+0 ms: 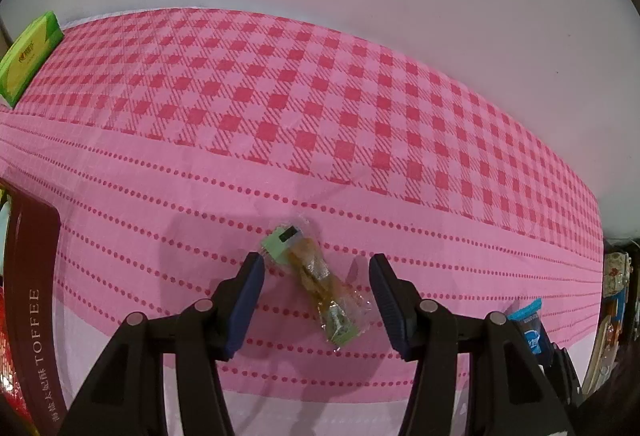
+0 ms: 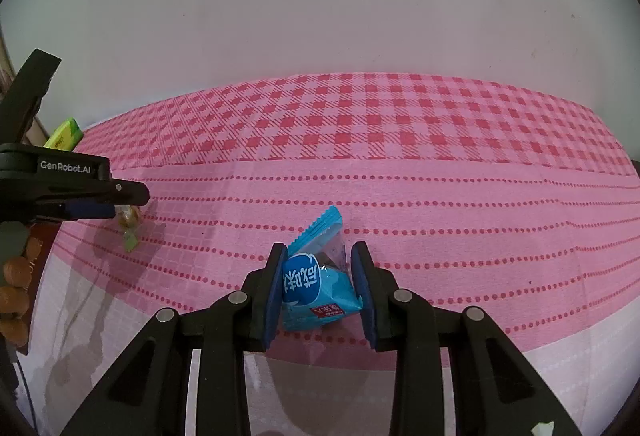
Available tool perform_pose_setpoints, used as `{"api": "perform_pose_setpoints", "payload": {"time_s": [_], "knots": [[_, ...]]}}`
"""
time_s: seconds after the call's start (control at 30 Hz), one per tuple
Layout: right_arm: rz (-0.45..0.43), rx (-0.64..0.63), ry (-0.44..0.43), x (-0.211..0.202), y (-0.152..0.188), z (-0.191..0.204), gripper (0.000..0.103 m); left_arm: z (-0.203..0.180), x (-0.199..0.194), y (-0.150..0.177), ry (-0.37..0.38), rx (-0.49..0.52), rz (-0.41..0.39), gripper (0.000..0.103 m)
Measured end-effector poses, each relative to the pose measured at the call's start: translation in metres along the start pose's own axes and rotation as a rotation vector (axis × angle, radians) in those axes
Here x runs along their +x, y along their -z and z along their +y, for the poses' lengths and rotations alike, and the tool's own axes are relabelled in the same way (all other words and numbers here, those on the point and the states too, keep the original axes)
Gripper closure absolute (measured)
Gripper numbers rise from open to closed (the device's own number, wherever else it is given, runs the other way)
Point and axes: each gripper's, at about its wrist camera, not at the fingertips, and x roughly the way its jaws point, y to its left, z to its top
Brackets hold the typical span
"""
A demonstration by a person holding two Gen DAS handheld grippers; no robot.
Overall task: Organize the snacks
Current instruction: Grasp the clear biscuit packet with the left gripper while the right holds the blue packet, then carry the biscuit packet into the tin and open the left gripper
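Left wrist view: the clear snack packet (image 1: 316,280) is seen lower centre between the spread, untouching jaws of the left gripper (image 1: 316,300), its long axis running diagonally; the right gripper (image 2: 316,296) is clamped on a blue packet (image 2: 316,284).

The tablecloth (image 1: 280,95) looks like thin matt paper or nonwoven cloth, faintly creased. The clear snack wrapper (image 1: 320,284) is crinkly, glossy plastic film; the blue snack packet (image 2: 316,284) is smooth, shiny foil-like plastic. The toffee box (image 1: 32,296) seems satin card. Both grippers are matt black plastic with dull blue rubbery pads (image 2: 276,296) and bright metal pins (image 1: 428,306).
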Motion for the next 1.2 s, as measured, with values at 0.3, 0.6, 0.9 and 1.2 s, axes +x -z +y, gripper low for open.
{"api": "perform_pose_setpoints", "payload": {"time_s": [0.3,0.6,0.9,1.2], "knots": [[0.000,-0.001,0.003,0.000,0.000,0.000,0.073,-0.015,0.004,-0.001,-0.025,0.051,-0.003,0.056],[0.001,-0.001,0.004,-0.001,0.000,0.000,0.073,-0.005,0.001,0.011,-0.044,0.102,-0.005,0.080],[0.005,-0.016,0.019,0.000,-0.001,0.001,0.073,0.012,-0.015,0.031,-0.040,0.128,-0.016,0.080],[0.008,-0.036,0.042,0.001,-0.001,0.006,0.073,0.021,-0.043,0.054,-0.055,0.149,-0.042,0.080]]}}
